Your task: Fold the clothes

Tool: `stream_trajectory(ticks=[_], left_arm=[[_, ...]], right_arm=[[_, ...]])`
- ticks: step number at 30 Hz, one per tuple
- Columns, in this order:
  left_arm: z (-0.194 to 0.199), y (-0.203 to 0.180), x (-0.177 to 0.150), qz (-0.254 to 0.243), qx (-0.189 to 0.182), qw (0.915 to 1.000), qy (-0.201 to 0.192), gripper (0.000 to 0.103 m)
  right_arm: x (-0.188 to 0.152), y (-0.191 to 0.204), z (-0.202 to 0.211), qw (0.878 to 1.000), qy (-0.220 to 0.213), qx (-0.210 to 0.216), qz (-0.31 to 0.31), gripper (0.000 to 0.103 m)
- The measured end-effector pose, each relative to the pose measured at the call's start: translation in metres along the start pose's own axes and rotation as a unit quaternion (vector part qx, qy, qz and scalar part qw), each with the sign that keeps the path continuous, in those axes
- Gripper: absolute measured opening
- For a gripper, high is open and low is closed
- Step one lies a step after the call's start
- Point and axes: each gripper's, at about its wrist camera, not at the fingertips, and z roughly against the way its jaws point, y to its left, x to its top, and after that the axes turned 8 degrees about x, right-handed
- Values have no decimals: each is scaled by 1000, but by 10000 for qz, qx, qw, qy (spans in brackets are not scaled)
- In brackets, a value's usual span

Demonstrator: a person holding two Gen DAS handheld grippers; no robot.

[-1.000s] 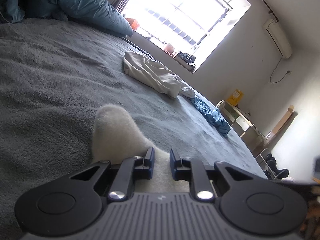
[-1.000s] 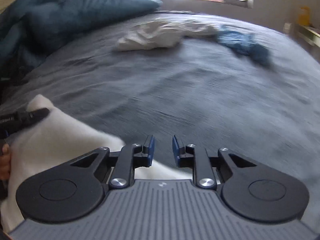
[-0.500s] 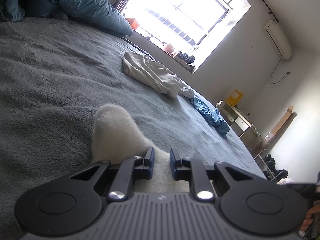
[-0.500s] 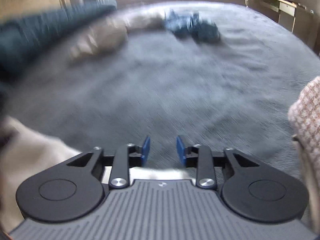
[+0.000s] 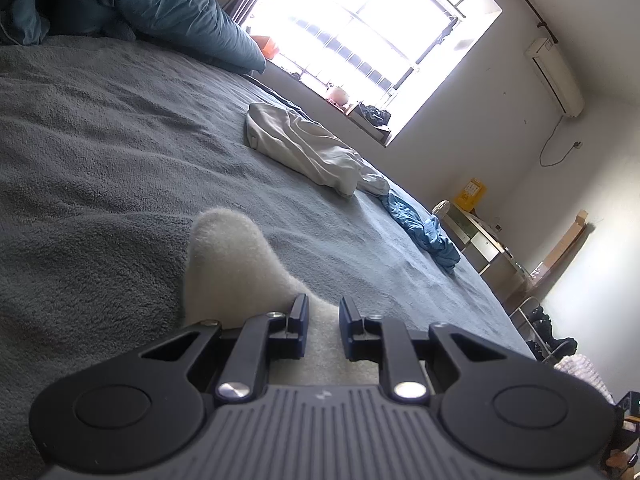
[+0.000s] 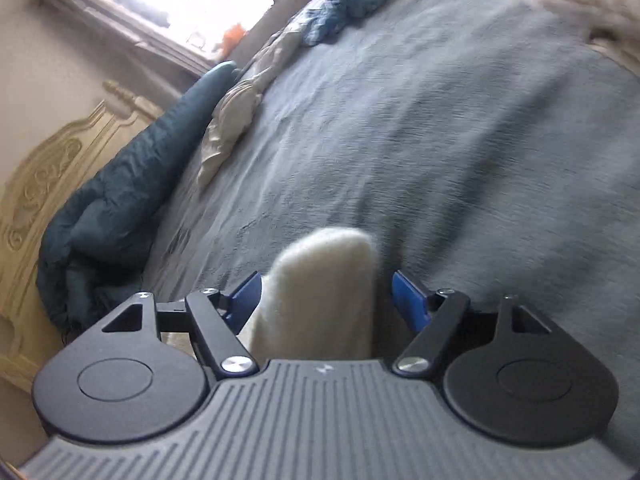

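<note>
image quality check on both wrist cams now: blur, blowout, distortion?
Left wrist: sharp; window blown out to white, fisheye bends the walls and tilts the room. Right wrist: motion blur smears the grey blanket and blue garment; the white cloth between the tongs is soft; window overexposed too.

We identify the location as a bedroom in a home. A wide bed [image 5: 120, 128] covered by a grey-blue fleece blanket fills most of both views. A carved cream headboard [image 6: 44, 184] stands at one end, with a dark teal duvet [image 6: 120, 208] bunched against it. Loose garments lie on the blanket: a pale one [image 5: 304, 148] and a blue one [image 5: 420, 228]. A barred window [image 5: 360, 40] admits strong daylight, and a wall-mounted air conditioner [image 5: 554, 76] sits beside it. Low furniture [image 5: 480, 240] lines the far wall.
</note>
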Motion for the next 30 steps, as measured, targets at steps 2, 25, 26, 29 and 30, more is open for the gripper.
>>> stream_trajectory(ticks=[2,25,26,29,30], left_arm=[[-1,-1,0,-5,11,10000,-1,18],[-1,-11,-2,-201,170,9997,17,18],[-1,-10,-2,-190,163,9997,17,18],[-1,-9,-2,-150,133,9998,8,18],[-1,-8,-2,-136,123,9998,4,18]], right_arm=[[-5,11,-9,9998,128,99,119,61],[-47,-1,26,9924,-1222,-141,-102,36],[-44,3,31,9917,-1262,-179,-151,38],[-37,28,53,9812,-1672,-869,418,41],[-34,39,56,9768,-1794,-992,623,42]])
